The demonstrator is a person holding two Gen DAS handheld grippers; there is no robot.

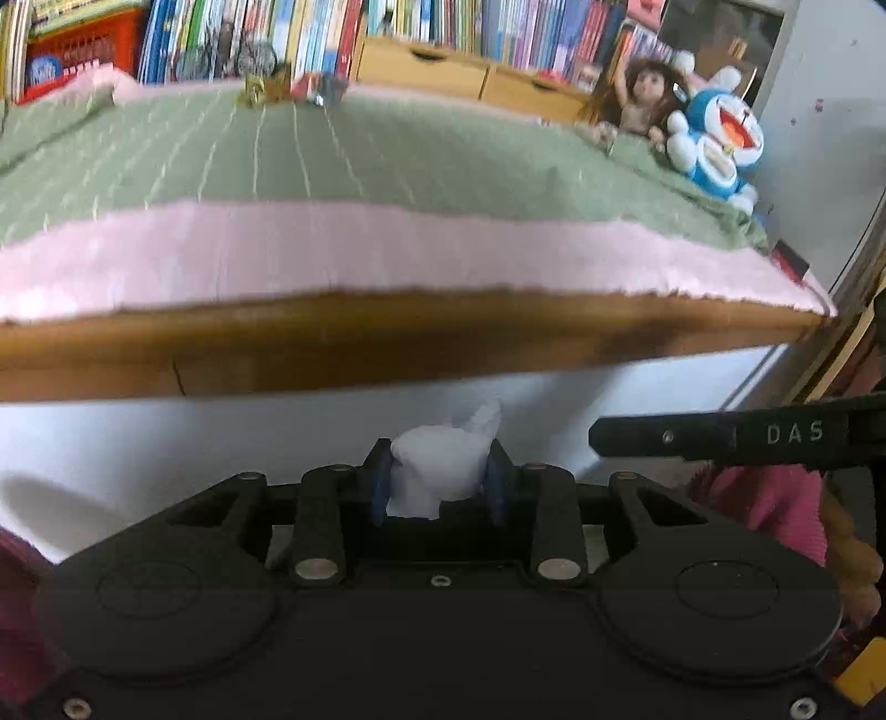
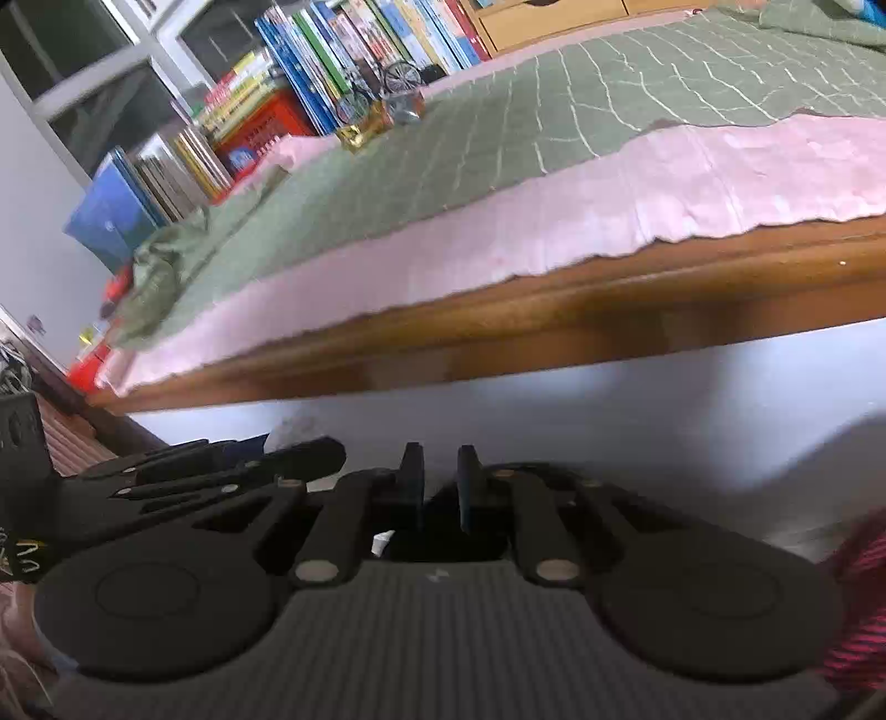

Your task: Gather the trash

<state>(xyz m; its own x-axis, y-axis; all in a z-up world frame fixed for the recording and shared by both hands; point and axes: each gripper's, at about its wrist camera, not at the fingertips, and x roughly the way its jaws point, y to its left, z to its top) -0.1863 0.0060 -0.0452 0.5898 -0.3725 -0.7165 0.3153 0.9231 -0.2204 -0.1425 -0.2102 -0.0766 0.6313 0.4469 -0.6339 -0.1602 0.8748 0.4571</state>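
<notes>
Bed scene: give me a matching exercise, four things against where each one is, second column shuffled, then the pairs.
Things:
1. white tissue
2. blue plush toy
3. doll
4. books

Places:
A. standing in a row behind the bed
B. at the bed's far right corner, against the wall
C. pinched in the left gripper
D. just left of the plush toy

Pairs: 1-C, 2-B, 3-D, 4-A

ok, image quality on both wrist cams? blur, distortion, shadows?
Left wrist view: motion-smeared, the bookshelf and green blanket soft, the white tissue in the left tool fairly sharp; fisheye bows the wooden bed rail. Right wrist view: tilted, blurred at the edges, a soft shadow under the rail; the right tool is dark but readable.
</notes>
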